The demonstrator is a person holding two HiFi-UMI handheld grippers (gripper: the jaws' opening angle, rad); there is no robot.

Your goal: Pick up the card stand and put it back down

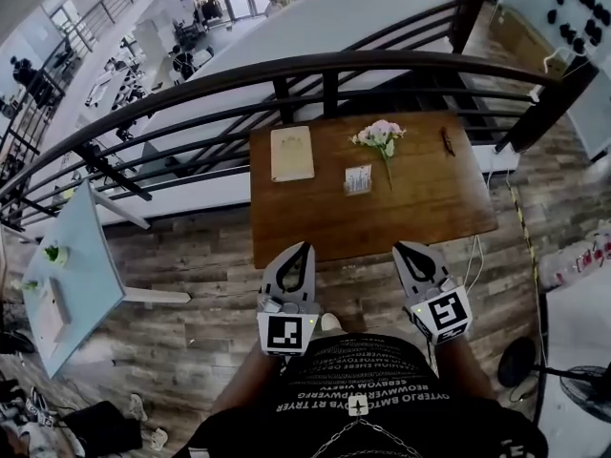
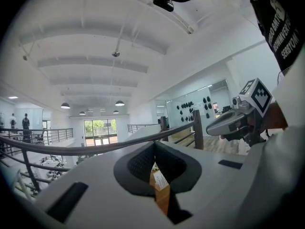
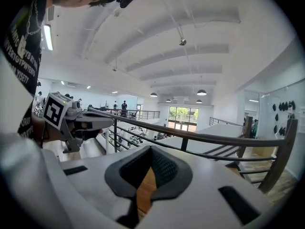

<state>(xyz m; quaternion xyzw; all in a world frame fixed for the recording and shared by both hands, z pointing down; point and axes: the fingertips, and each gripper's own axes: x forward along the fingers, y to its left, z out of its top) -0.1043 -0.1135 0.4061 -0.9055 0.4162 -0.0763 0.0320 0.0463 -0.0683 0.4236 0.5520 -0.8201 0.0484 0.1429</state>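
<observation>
The card stand (image 1: 358,179), a small upright holder with a pale printed card, stands near the middle of the brown wooden table (image 1: 430,208). Both grippers hover over the floor just short of the table's near edge, well apart from the stand. My left gripper (image 1: 304,249) is shut with nothing in it, and my right gripper (image 1: 405,249) is shut and empty too. In the left gripper view a strip of table and a white card (image 2: 159,179) show through the slot below the closed jaws. The right gripper view shows only table wood (image 3: 145,190) there.
On the table lie a pale notepad (image 1: 291,153), a pink flower sprig (image 1: 381,135) and a small dark object (image 1: 447,141). A dark curved railing (image 1: 325,65) runs behind the table. A light blue table (image 1: 76,275) stands at the left on the wooden floor.
</observation>
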